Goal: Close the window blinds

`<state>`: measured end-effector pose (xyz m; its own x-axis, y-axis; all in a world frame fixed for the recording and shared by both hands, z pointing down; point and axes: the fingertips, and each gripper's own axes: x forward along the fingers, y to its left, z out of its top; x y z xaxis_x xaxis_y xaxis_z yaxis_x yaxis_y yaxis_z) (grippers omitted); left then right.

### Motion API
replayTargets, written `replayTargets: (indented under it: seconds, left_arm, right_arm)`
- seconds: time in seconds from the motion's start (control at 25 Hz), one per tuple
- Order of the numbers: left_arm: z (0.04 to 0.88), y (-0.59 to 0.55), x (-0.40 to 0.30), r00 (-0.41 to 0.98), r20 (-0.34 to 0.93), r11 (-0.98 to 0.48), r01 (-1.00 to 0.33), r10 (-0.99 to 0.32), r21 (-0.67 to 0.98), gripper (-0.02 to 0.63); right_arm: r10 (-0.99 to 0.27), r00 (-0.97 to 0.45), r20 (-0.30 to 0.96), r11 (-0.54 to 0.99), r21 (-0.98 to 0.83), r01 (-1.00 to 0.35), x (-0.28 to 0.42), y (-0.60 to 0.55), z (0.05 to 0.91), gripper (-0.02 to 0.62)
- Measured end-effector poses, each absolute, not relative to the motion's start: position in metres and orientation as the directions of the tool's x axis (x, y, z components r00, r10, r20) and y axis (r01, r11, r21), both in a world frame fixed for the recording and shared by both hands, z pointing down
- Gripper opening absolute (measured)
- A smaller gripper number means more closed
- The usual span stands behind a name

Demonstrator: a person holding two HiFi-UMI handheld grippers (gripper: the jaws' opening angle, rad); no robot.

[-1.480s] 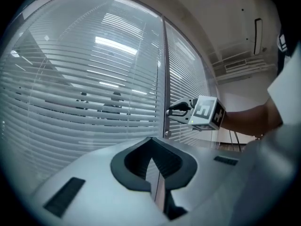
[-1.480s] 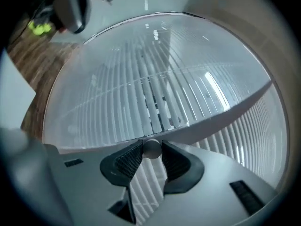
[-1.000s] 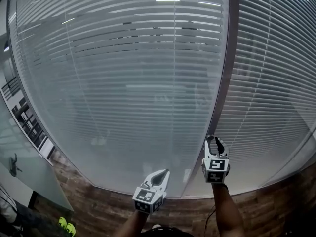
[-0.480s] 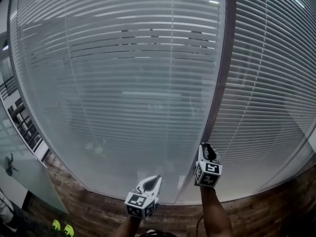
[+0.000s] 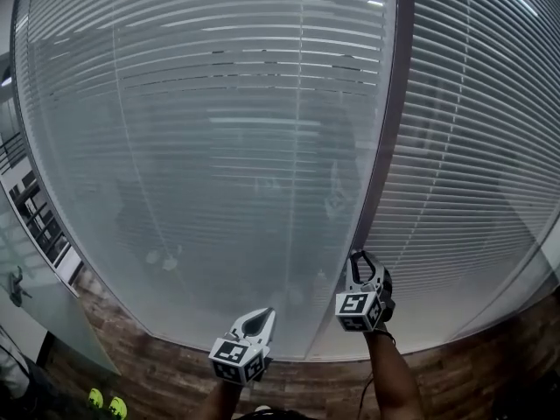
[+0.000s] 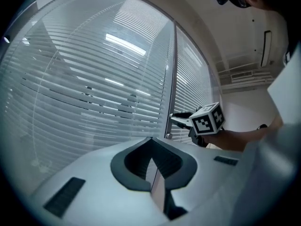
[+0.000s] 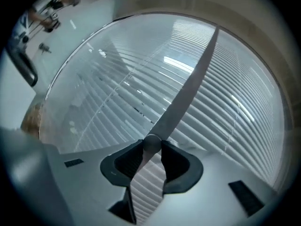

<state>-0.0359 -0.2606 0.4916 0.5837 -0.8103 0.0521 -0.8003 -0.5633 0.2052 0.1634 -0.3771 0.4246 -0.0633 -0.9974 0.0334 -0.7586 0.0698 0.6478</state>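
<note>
Right hand-held gripper (image 5: 361, 259): jaws have just been closing, now pinching the tilt knob (image 7: 151, 143) on the frame post (image 5: 386, 129). Left hand-held gripper (image 5: 260, 315): shut, empty. Blinds (image 5: 219, 121): behind glass, slats part-open. Step, I judge: turning knob; next I roll the wrist until slats shut

right gripper (image 5: 368, 264) — jaws just been closing, knob (image 7: 151, 142) between them | gripper rolled, marker cube (image 5: 354, 307) turned
</note>
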Motion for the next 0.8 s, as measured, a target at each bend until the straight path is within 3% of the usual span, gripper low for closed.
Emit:
replayTargets:
  seconds: [0.2,0.36,0.8]
  left_arm:
    - [0.4884,-0.2614,-0.0438,0.561,0.057,-0.539,-0.816,-0.826,0.21,0.0]
    - [0.4941,-0.2616,-0.0463,0.558,0.066,-0.537,-0.819,-0.827,0.203,0.0]
    - [0.4893,-0.2594,-0.0402,0.567,0.061,-0.551,-0.816,-0.821,0.173,0.0]
  right_arm:
    - [-1.0,-0.027,0.014,0.024,0.911,-0.413,0.1604,-0.3787,0.4268,0.127]
    - [-1.0,-0.014,0.011,0.013,0.983,-0.185,0.1588,-0.3792,0.4311,0.127]
    - [-1.0,0.012,0.024,0.021,0.981,-0.193,0.1587,-0.3808,0.4292,0.127]
